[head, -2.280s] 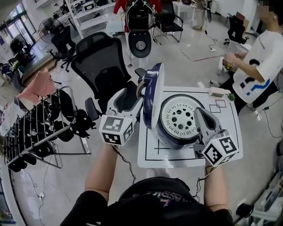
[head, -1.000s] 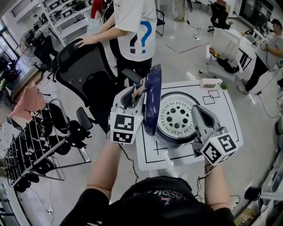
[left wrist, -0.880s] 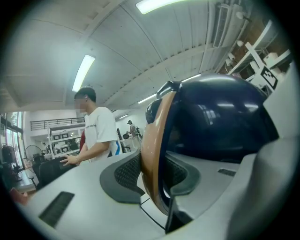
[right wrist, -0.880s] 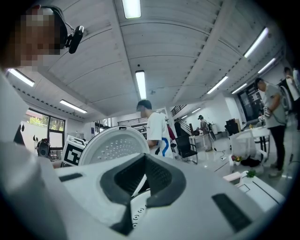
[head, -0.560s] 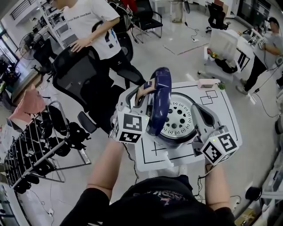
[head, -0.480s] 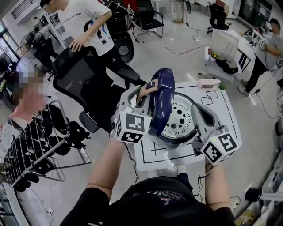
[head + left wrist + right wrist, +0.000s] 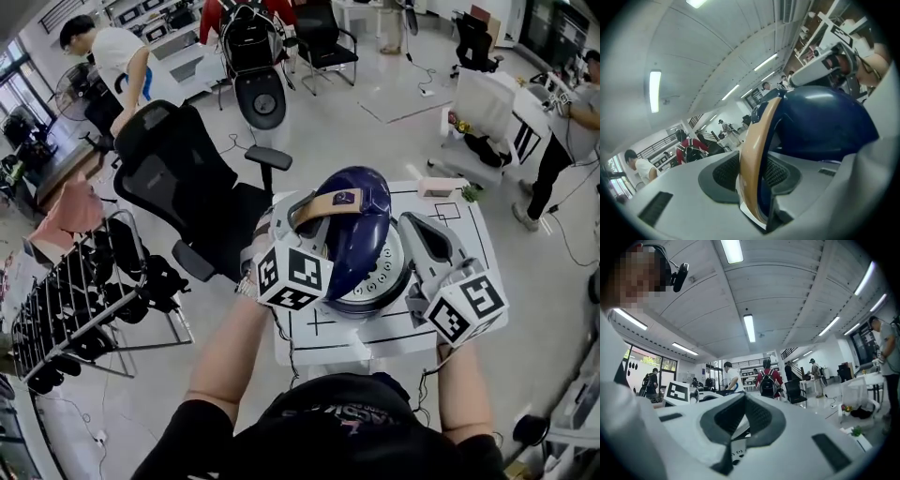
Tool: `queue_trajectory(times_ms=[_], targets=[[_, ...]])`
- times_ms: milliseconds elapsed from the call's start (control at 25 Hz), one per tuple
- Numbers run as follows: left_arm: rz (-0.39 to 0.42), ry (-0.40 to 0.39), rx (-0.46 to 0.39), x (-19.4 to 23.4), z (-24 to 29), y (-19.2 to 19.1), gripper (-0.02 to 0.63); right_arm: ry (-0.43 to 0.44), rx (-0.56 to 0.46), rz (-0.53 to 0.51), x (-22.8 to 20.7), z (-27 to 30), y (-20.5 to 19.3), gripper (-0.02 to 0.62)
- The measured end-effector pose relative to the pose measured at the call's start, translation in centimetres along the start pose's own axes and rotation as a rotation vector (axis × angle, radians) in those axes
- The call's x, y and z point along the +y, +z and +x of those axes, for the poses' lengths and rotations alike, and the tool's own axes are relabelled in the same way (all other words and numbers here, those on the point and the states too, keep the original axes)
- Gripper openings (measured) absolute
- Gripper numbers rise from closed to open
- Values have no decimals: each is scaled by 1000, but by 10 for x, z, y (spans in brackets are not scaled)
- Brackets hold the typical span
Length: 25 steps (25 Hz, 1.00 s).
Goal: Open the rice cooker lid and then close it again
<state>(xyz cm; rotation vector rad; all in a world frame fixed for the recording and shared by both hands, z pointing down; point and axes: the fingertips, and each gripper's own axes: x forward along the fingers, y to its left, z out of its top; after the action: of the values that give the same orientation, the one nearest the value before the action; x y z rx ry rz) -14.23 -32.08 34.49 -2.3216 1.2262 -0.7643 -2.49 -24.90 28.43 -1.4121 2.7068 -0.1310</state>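
The rice cooker (image 7: 373, 298) stands on a small white table (image 7: 471, 236). Its dark blue lid (image 7: 364, 225) leans far over the pot, and only a strip of the white perforated inner plate (image 7: 382, 277) shows beneath. My left gripper (image 7: 302, 214) is shut on the lid's tan handle (image 7: 323, 205). In the left gripper view that handle (image 7: 754, 136) runs between the pads (image 7: 723, 174), with the blue dome behind it. My right gripper (image 7: 414, 225) hovers just right of the cooker, shut and holding nothing; in the right gripper view its jaws (image 7: 743, 401) meet.
A black office chair (image 7: 178, 178) stands left of the table, and a rack of dark items (image 7: 84, 291) is farther left. A pink box (image 7: 438, 187) lies on the table's far edge. People stand at the back left (image 7: 103, 66) and far right (image 7: 572, 122).
The lid has swung from upright down over the pot, with my left gripper moving right on the handle. My right gripper has lifted slightly beside the cooker.
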Motion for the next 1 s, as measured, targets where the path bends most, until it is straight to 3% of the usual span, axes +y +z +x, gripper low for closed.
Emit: queue_trajectory(times_ms=[480,1000], targets=[[185,-28,92,-52,22,17,141,115,75,-31,-23,1,-7,2],[308,-35,164,-81,37,14,149,187,151,-20,-30,8,-35,2]])
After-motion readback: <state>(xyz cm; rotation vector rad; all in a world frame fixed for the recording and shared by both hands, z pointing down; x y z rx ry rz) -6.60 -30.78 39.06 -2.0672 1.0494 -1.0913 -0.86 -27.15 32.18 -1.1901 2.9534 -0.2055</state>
